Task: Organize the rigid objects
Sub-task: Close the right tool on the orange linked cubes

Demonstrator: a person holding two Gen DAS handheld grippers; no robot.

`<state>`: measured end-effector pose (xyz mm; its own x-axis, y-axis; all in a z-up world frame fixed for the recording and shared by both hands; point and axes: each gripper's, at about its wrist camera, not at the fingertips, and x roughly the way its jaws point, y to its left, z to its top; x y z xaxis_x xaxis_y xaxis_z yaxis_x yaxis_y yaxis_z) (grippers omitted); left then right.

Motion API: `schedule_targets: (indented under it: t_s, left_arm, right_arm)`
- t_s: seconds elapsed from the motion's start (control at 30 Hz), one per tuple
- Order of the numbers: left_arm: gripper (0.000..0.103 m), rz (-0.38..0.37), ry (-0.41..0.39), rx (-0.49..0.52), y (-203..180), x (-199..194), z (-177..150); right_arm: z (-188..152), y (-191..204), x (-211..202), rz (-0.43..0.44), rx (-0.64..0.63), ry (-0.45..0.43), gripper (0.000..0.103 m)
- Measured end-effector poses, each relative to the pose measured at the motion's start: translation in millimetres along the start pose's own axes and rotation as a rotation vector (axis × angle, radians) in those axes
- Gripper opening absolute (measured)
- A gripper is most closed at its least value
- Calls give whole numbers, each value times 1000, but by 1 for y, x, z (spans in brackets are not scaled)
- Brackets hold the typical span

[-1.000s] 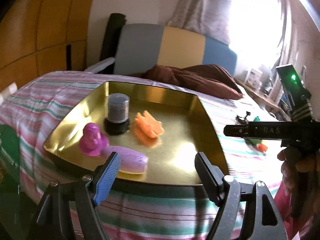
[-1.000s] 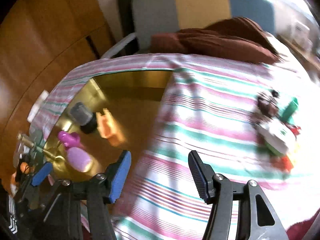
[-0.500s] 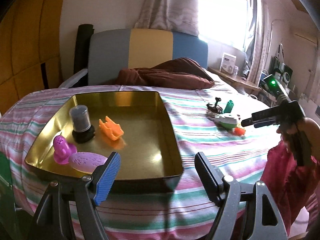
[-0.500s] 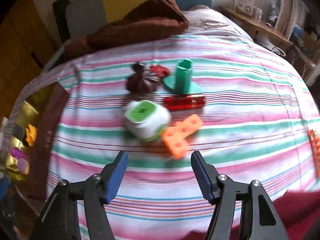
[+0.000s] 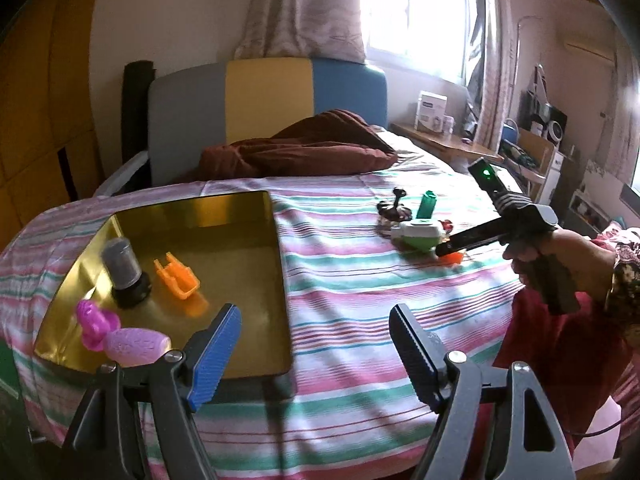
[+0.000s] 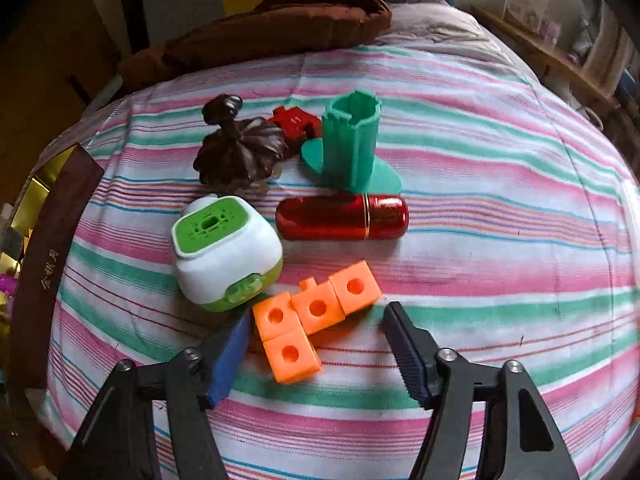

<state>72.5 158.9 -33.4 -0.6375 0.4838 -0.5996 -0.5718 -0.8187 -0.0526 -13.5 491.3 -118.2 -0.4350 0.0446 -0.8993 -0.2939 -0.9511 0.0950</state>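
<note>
Your right gripper (image 6: 316, 344) is angled down over the loose pile on the striped bedspread (image 6: 480, 240), and its jaws are closing with the orange block piece (image 6: 316, 312) sitting between them. The pads aren't pressing on it yet: the blue left pad is just beside the near-left cube, the right pad stands clear of the far-right one. That piece looks like your pick, since it lies nearest you and on the open edge of the cluster.

Mind the green-and-white case (image 6: 226, 252), which sits just left of the blocks and very near your left pad; come in too far left and you could nudge it. Further back lie the red capsule (image 6: 342, 218), the green tube on its base (image 6: 354, 140), the dark brown ridged lid (image 6: 238, 148) and a small red jigsaw piece (image 6: 296, 122), all bunched close, so working from the near side inward makes sense.

Your left gripper (image 5: 316, 344) hangs wide open and empty over the near edge of the bed, between the pile and the gold tin (image 5: 276, 248). The tin sits to the left, well apart from the pile, and it already holds a grey-capped jar (image 5: 122, 268), an orange clip (image 5: 176, 278), a magenta figure (image 5: 94, 320) and a pink oval (image 5: 136, 344), all on its left side. The right half is bare, so that's likely where the blocks go.
</note>
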Motion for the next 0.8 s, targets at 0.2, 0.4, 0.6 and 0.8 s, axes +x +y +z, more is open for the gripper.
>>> schedule_targets:
  t_s: [0.2,0.4,0.6,0.8]
  left_arm:
    - [78,-51,34,5,-24,21,17]
    - [78,-119,80,-34,-45,51,40]
    - [78,-107,106,-109,-52,81,54]
    - [78,-74,125,-103,-56,93,52]
  right_arm:
    - [2,-8,-2,26,29,5,38]
    - [2,-16,-4,-4,75,5,30]
    - [12,-15,-11,-16,72,-67,29]
    - [10,11,-16,185,-20,-67,28]
